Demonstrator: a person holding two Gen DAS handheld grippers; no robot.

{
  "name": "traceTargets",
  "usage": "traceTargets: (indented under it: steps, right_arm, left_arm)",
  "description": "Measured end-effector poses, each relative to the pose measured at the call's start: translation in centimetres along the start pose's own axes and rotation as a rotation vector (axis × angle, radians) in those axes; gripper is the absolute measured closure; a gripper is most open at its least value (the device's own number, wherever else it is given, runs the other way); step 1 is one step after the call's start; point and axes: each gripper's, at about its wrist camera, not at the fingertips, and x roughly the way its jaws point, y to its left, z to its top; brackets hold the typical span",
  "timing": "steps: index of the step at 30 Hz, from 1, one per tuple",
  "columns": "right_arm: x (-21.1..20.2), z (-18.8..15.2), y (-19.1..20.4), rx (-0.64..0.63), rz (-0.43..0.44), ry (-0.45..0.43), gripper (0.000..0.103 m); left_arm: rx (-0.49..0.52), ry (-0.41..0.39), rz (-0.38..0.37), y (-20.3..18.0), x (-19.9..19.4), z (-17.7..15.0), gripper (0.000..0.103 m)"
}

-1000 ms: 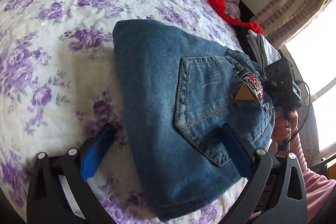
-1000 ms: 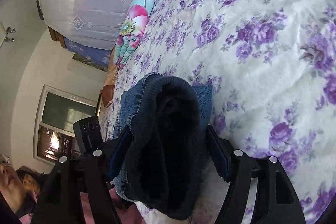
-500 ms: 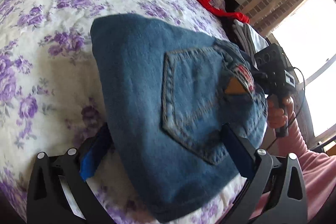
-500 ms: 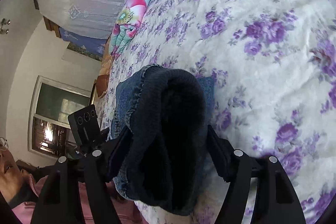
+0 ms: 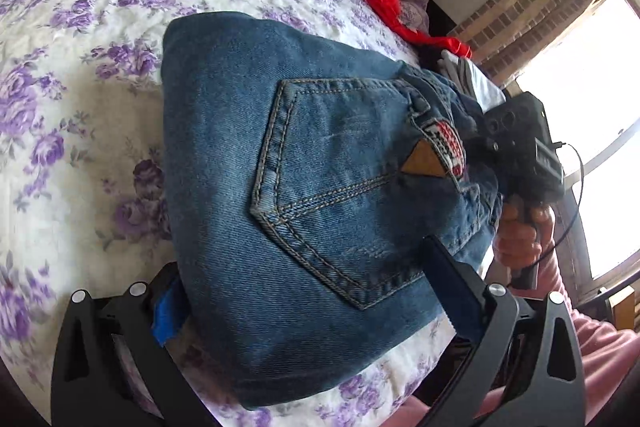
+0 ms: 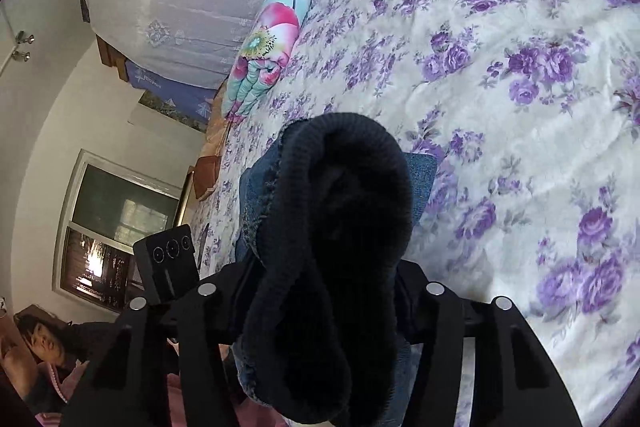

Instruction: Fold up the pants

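Two grippers are seen engaged with one folded bundle of jeans (image 5: 320, 187) on a bedspread (image 5: 80, 107) printed with purple flowers.

Hidden or unclear items: In the left wrist view, the tip of the left-hand finger (image 5: 166, 311) is covered by the denim edge, so only part of its blue pad is visible. The right-hand finger (image 5: 452, 287) is laid over the top of the fabric near the back pocket (image 5: 340, 183). In the right wrist view, both fingertips of the right gripper (image 6: 324, 291) are concealed behind the dark lining of the bundle (image 6: 340, 247), and the pads cannot be made out. The lower end of the bundle is cut off by the frame edge. A person's face is partly cropped at the lower left of that view.

Position relative to the fingers: The left gripper (image 5: 304, 291) is held with its fingers wide apart, and the bundle's near end is placed between them; whether pressure is applied cannot be told. The right gripper's fingers are spread to the thickness of the bundle and are pressed against its two sides, so the waistband end is clamped between them.

The jeans are located on the bedspread near its edge, pocket side up. A red garment (image 5: 392, 11) is seen beyond them, well apart, and a floral quilt roll (image 6: 268, 59) lies at the far side.
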Motion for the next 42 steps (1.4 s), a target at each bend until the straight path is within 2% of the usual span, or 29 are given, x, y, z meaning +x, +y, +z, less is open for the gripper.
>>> traceTargets:
  steps: [3,7,11,15,18,21,25,29,31,33,34,35,36,38,40,42]
  right_arm:
    - [-1.0,-0.7,2.1,-0.069,-0.027,-0.037,0.051]
    - [-1.8,-1.0,5.2,-0.154,-0.02,-0.063,0.053]
    - [-1.7,0.7,8.2,-0.228,-0.014,-0.078,0.054]
    - [-1.1,5.5,10.9,-0.28,0.016,-0.101,0.054]
    - [0.2,11.4,13.1,-0.333,0.034,-0.126,0.054]
    - [2.3,17.7,13.6,-0.35,0.033,-0.145,0.054]
    - [6.2,25.1,11.4,-0.327,0.028,-0.139,0.054]
    - [11.6,30.1,6.0,-0.278,-0.003,-0.104,0.053]
    - [15.0,31.3,1.7,-0.209,-0.039,-0.066,0.053]
    - [18.2,31.5,-2.7,-0.132,-0.102,-0.022,0.05]
    - [19.0,31.3,-4.8,-0.096,-0.083,-0.035,0.05]
    - [18.7,31.1,-5.5,-0.09,-0.006,-0.075,0.05]
    - [18.4,31.0,-5.5,-0.1,0.019,-0.08,0.048]
    - [18.4,30.8,-5.1,-0.107,0.003,-0.083,0.046]
    - [18.3,30.8,-4.5,-0.119,-0.034,-0.076,0.043]
    - [17.6,30.7,-3.5,-0.141,-0.112,-0.08,0.034]
  left_arm:
    - [-0.005,-0.054,-0.008,-0.7,-1.3,-0.2,0.009]
    - [-0.005,-0.093,-0.045,-1.2,-3.1,-0.4,0.01]
    - [0.05,-0.155,-0.007,-1.9,-5.5,0.4,0.01]
    - [0.144,-0.223,0.059,-2.5,-8.1,4.1,0.01]
    - [0.216,-0.286,0.129,-2.2,-9.6,9.0,0.01]
    - [0.237,-0.326,0.165,-0.9,-10.1,14.3,0.01]
    - [0.214,-0.342,0.21,2.6,-8.1,21.4,0.01]
    - [0.151,-0.31,0.254,7.7,-2.7,26.7,0.01]
    - [0.117,-0.266,0.274,10.5,0.4,28.3,0.01]
    - [0.052,-0.183,0.292,14.2,4.5,28.9,0.012]
    - [0.027,-0.163,0.314,15.7,6.0,28.8,0.009]
    - [0.022,-0.197,0.276,16.6,6.3,28.6,0.005]
    - [0.041,-0.19,0.288,16.1,6.0,28.9,0.006]
    - [0.122,-0.215,0.339,15.3,5.6,28.7,0.006]
    - [0.121,-0.222,0.359,15.3,6.0,28.5,0.004]
    - [0.101,-0.223,0.348,15.6,5.5,28.5,0.004]
